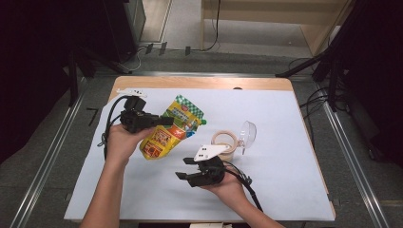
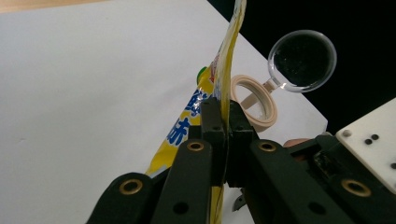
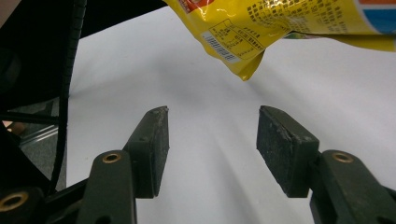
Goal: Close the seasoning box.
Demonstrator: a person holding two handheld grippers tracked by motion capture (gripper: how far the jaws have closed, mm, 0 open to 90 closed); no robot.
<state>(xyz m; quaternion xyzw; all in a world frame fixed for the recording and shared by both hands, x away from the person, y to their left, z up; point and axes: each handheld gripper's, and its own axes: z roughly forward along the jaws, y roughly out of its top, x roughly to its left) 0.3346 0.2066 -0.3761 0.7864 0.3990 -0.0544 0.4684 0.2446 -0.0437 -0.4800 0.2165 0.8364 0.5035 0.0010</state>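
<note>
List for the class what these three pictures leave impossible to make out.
- Yellow pouch: printed text too small in the high view; cut off by the top edge in the right gripper view.
- Left gripper: its pads hide the pinched pouch edge.
- Round container: contents too small to tell.

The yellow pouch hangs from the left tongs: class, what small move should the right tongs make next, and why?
Probably ease the right tongs forward and up to the yellow pouch. They are open and empty, with its lower corner hanging just ahead, while the left tongs pinch its edge.
</note>
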